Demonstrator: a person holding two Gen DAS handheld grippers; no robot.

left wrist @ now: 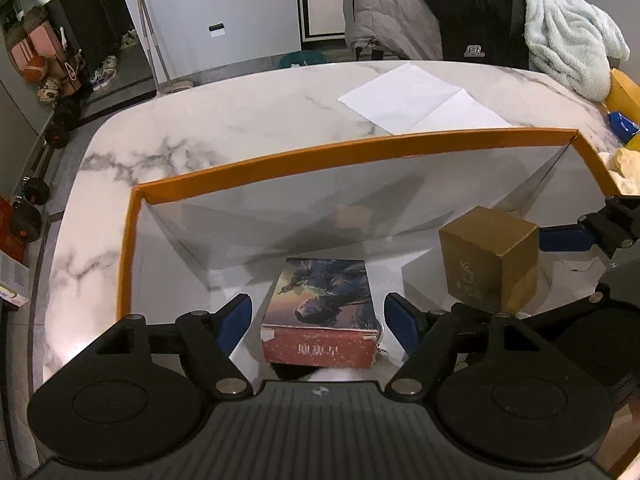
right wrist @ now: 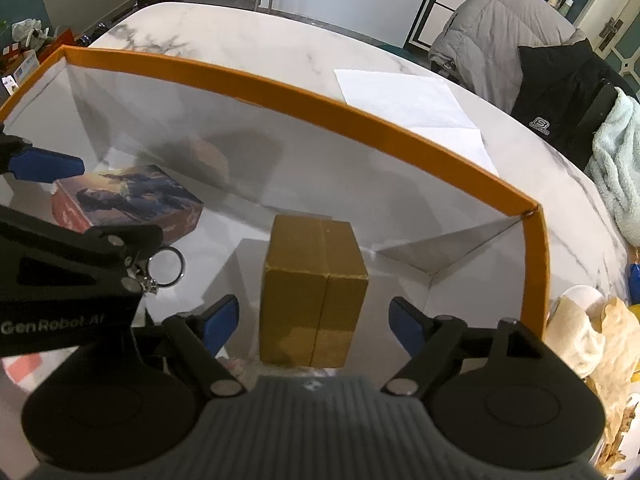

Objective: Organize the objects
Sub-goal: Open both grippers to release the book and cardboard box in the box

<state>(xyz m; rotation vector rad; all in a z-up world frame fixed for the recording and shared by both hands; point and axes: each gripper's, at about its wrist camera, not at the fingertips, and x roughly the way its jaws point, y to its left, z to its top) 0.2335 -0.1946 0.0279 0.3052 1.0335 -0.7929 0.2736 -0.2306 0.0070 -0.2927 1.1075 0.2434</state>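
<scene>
1. "GenRobot.AI", pale letters on the left gripper body, lower left of the right wrist view.
2. Skechers "S" logo, white, on black jacket, upper right (wording under it too small).
3. Red box: side characters illegible.

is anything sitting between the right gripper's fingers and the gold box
Nothing visible does. The gold box stands inside the orange-rimmed box, right between the open right gripper, with clear gaps to both blue fingers. The picture box lies off to the side.

Black tools; blue pads; silver rivets
</scene>
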